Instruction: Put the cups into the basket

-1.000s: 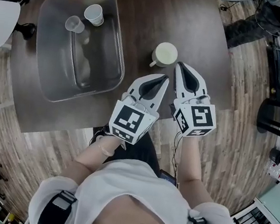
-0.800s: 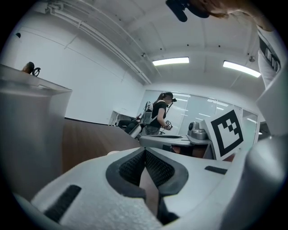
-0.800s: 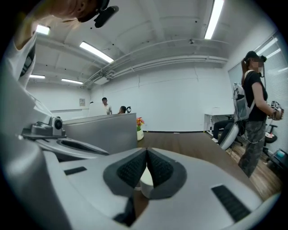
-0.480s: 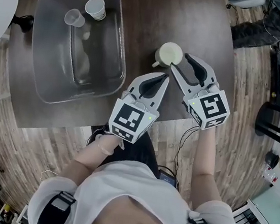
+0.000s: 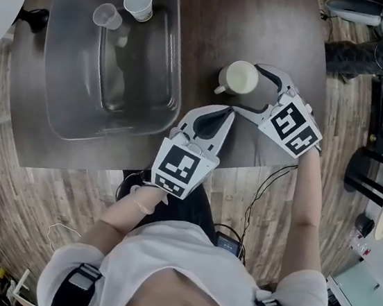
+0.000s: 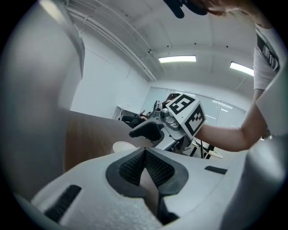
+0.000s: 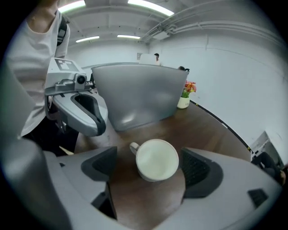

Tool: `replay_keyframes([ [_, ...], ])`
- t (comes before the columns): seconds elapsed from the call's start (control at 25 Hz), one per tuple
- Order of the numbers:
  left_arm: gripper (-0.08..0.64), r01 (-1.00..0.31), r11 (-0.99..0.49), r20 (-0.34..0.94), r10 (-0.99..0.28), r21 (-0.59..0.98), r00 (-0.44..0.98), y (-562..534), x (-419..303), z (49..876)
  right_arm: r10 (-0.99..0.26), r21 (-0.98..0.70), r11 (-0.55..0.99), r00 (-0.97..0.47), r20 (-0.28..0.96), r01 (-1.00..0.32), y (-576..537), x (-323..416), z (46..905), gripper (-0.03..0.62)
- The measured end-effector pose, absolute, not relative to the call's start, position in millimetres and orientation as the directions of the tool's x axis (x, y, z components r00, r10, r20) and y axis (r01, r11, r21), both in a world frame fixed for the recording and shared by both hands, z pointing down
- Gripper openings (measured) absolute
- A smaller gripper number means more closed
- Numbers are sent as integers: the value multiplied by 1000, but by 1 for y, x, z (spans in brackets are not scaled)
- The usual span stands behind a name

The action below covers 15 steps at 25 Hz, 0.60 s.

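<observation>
A white mug [image 5: 240, 77] stands on the dark table [image 5: 265, 18], right of the grey basket [image 5: 168, 62]. In the basket lie a clear cup [image 5: 106, 15] and a white paper cup [image 5: 139, 3]. My right gripper [image 5: 253, 90] is open; its jaws have just been opening and now stand on either side of the mug [image 7: 156, 159], pads apart from it. The right gripper [image 7: 150, 166] looks down onto the mug's rim. My left gripper [image 5: 226, 113] is shut and empty, just below the right one. In the left gripper view its jaws [image 6: 145, 152] meet, with the mug's rim [image 6: 122, 146] beyond.
The table's near edge [image 5: 127, 165] runs just under my grippers. A white chair [image 5: 0, 8] stands at the far left, a black stool [image 5: 372, 165] on the right. A small flower pot [image 7: 184, 101] sits behind the basket [image 7: 139, 94]. A person's legs [image 5: 351, 54] are at upper right.
The right gripper rolled, tipped downward and moved toward the mug, opening from shut until its jaws straddle it. The left gripper stayed almost where it was.
</observation>
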<state>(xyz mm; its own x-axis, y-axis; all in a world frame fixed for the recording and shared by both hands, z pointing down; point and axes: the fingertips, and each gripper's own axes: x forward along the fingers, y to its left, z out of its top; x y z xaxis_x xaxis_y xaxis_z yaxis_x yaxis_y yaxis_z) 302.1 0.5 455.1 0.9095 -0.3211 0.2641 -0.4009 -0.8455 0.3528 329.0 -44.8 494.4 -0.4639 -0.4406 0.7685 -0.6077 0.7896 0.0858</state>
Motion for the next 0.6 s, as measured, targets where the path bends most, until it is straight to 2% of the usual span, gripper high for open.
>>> replay_keyframes([
  [0.32, 9, -403, -834, 266, -320, 377, 910, -5, 301, 463, -189, 33, 916, -359, 914, -399, -56, 336, 526, 423],
  [0.6, 9, -415, -821, 275, -326, 392, 905, -14, 305, 472, -106, 6, 949, -303, 947, -315, -61, 335, 552, 423],
])
